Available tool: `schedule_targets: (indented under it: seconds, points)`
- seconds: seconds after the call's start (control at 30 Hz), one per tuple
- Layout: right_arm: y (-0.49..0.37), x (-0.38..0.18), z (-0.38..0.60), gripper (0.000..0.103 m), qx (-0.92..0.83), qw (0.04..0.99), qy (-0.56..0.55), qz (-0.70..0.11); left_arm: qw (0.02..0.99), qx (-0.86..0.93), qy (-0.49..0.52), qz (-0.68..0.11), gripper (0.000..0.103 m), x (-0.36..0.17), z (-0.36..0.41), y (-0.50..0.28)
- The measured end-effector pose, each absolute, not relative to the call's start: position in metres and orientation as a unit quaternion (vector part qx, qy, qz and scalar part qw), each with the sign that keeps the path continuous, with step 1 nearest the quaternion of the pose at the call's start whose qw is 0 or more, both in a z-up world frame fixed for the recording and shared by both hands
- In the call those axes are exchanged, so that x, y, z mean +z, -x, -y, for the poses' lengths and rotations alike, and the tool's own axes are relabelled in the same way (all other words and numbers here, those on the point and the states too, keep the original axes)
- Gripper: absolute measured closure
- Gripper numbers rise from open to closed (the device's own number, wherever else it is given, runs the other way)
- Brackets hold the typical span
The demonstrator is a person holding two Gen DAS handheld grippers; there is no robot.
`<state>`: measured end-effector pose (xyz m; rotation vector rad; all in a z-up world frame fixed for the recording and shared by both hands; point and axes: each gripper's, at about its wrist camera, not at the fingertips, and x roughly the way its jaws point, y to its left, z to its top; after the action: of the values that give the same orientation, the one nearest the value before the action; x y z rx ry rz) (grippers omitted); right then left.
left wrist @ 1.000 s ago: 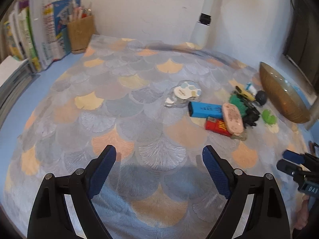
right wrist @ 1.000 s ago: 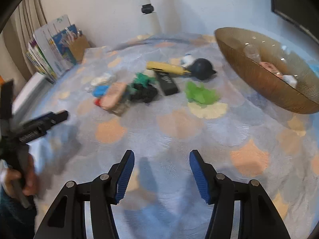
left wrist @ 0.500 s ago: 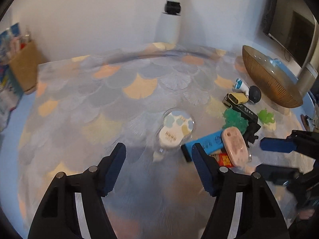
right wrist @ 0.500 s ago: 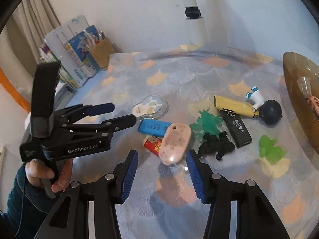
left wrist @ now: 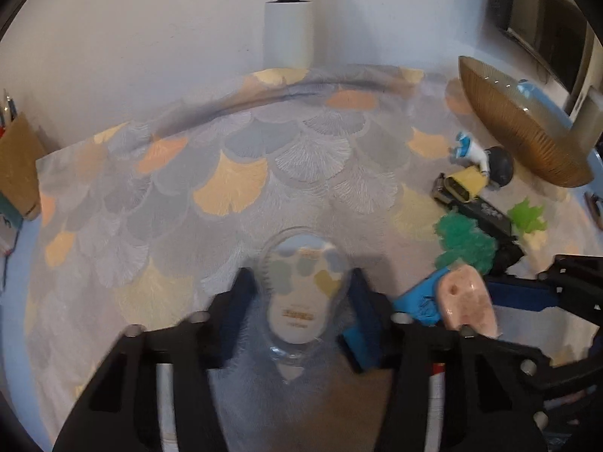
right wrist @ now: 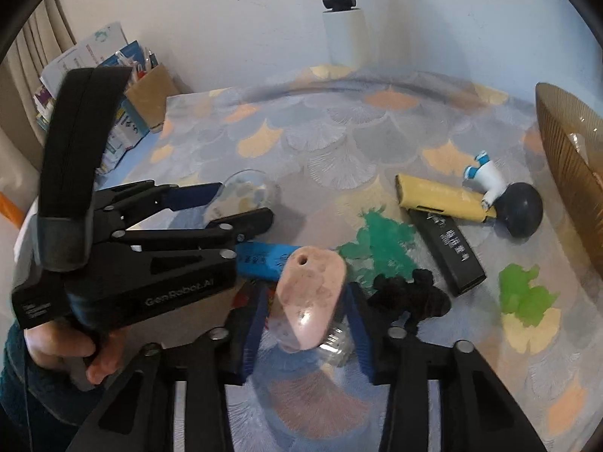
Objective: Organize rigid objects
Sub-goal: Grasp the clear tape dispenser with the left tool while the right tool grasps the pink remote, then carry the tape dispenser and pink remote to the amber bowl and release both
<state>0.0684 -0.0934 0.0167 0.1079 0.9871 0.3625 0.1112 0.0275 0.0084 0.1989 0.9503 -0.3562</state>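
**Both tools closing around items on the table**

Far left, beyond the left tool (left wrist: pixel 301 278): cardboard pen holder (right wrist: pixel 150 94) against the wall, with books beside it. Gripped from below by a hand (right wrist: pixel 64 346) in a dark sleeve.

Left tool: jaws closing, clear round tape dispenser (left wrist: pixel 301 293) between the blue pads, flat on the patterned tablecloth (left wrist: pixel 233 188). Pads just beside its sides; contact too blurred to confirm.

Between the two tools: blue rectangular block (right wrist: pixel 260 260), lying flat, one end under the pink oval case (right wrist: pixel 312 297).

Right tool (right wrist: pixel 306 297): jaws closing, pink oval case between the pads, tilted, propped on a clear item beneath. Narrow gaps visible on either side of the case.

Just right of the right tool's tips: black toy figure (right wrist: pixel 410 297), touching a dark green toy (right wrist: pixel 380 248) ahead of it. Further right: black bar (right wrist: pixel 452 252), with a yellow bar (right wrist: pixel 441 197) across its far end, then a white-and-blue figurine (right wrist: pixel 488 177) against a dark ball (right wrist: pixel 522 207). Nearer, a light green toy (right wrist: pixel 524 293), apart from the rest.

Far right, well apart from both tools: amber ribbed bowl (right wrist: pixel 565 158), with a few small items inside.
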Motion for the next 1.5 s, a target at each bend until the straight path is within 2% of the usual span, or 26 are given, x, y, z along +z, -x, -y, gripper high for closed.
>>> schedule_targets:
  seconds: [0.23, 0.4, 0.53, 0.67, 0.77, 0.93, 1.0, 1.03, 1.07, 1.1, 1.13, 1.17, 1.27, 1.37, 1.4, 1.47, 1.5]
  points:
    - [-0.057, 0.022, 0.107, 0.068, 0.192, 0.865, -0.064, -0.460, 0.884, -0.159, -0.051, -0.437, 0.057, 0.022, -0.047, -0.091]
    - [-0.023, 0.039, 0.125, 0.068, 0.226, 0.872, -0.059, -0.430, 0.897, -0.143, -0.016, -0.417, 0.057, 0.039, -0.058, -0.042]
    - [0.022, 0.043, 0.144, 0.068, 0.221, 0.891, 0.032, -0.395, 0.894, -0.147, 0.014, -0.423, 0.057, 0.032, -0.043, 0.005]
    - [0.043, 0.032, 0.168, 0.068, 0.234, 0.875, 0.067, -0.419, 0.882, -0.167, 0.039, -0.439, 0.057, 0.019, -0.018, 0.036]
    - [0.068, 0.017, 0.178, 0.068, 0.220, 0.866, 0.134, -0.428, 0.881, -0.158, 0.031, -0.444, 0.057, 0.012, -0.003, 0.050]
    - [0.077, 0.001, 0.196, 0.068, 0.230, 0.865, 0.110, -0.433, 0.889, -0.127, -0.019, -0.440, 0.057, 0.007, 0.021, 0.059]
    - [0.075, 0.001, 0.202, 0.057, 0.239, 0.864, 0.086, -0.435, 0.890, -0.120, -0.036, -0.439, 0.057, 0.006, 0.026, 0.061]
    - [0.077, -0.001, 0.207, 0.038, 0.243, 0.861, 0.075, -0.441, 0.890, -0.118, -0.043, -0.438, 0.053, 0.006, 0.027, 0.063]
    - [0.078, -0.002, 0.209, 0.031, 0.241, 0.862, 0.073, -0.441, 0.890, -0.119, -0.045, -0.437, 0.047, 0.005, 0.027, 0.064]
    - [0.080, -0.003, 0.211, 0.031, 0.235, 0.864, 0.073, -0.440, 0.891, -0.120, -0.045, -0.436, 0.044, 0.005, 0.027, 0.067]
    - [0.081, -0.003, 0.213, 0.031, 0.234, 0.864, 0.070, -0.440, 0.891, -0.117, -0.047, -0.437, 0.034, 0.004, 0.026, 0.070]
    - [0.082, -0.003, 0.214, 0.031, 0.232, 0.865, 0.059, -0.441, 0.891, -0.112, -0.049, -0.438, 0.030, 0.003, 0.027, 0.071]
    - [0.079, -0.002, 0.214, 0.030, 0.188, 0.876, 0.003, -0.444, 0.897, -0.103, -0.047, -0.428, 0.029, 0.001, 0.031, 0.079]
    - [0.078, -0.002, 0.200, 0.031, 0.137, 0.886, 0.013, -0.443, 0.899, -0.099, -0.046, -0.425, 0.029, 0.001, 0.033, 0.082]
    - [0.079, -0.002, 0.194, 0.033, 0.117, 0.889, 0.026, -0.442, 0.898, -0.098, -0.044, -0.426, 0.029, 0.001, 0.033, 0.081]
    - [0.081, -0.001, 0.191, 0.048, 0.103, 0.893, 0.036, -0.437, 0.899, -0.094, -0.040, -0.426, 0.029, 0.001, 0.033, 0.079]
    - [0.082, 0.000, 0.190, 0.053, 0.106, 0.893, 0.034, -0.436, 0.899, -0.093, -0.039, -0.426, 0.030, 0.001, 0.034, 0.078]
